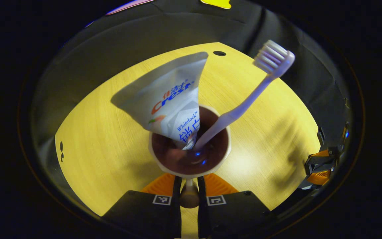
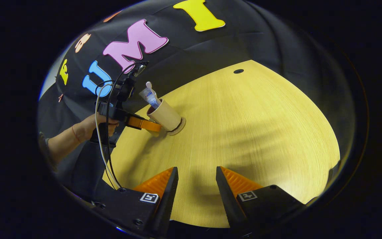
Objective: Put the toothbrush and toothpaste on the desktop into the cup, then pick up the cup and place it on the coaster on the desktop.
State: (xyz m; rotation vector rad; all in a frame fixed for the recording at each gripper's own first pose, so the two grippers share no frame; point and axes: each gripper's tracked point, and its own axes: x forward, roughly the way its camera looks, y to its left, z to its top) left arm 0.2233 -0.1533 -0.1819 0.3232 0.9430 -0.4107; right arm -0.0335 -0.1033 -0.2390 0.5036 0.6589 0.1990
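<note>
A beige cup (image 1: 224, 155) with a dark inside stands in front of my left gripper (image 1: 189, 186), which is shut on the cup's handle. A white toothpaste tube (image 1: 171, 99) and a pale toothbrush (image 1: 244, 106) stick up out of it, bristles at the top. In the right gripper view the cup (image 2: 165, 116) rests with its base on a round coaster (image 2: 180, 126), with the tube (image 2: 150, 97) and brush (image 2: 149, 85) inside. The left gripper (image 2: 151, 126) grips it from the left. My right gripper (image 2: 197, 176) hangs open over bare desktop, well apart from the cup.
The yellow wooden desktop (image 2: 250, 132) has a small dark hole (image 2: 238, 71) near its far edge. A hand (image 2: 91, 127) and trailing cables (image 2: 103, 156) are left of the cup. The right gripper (image 1: 320, 167) sits at the desk's right edge.
</note>
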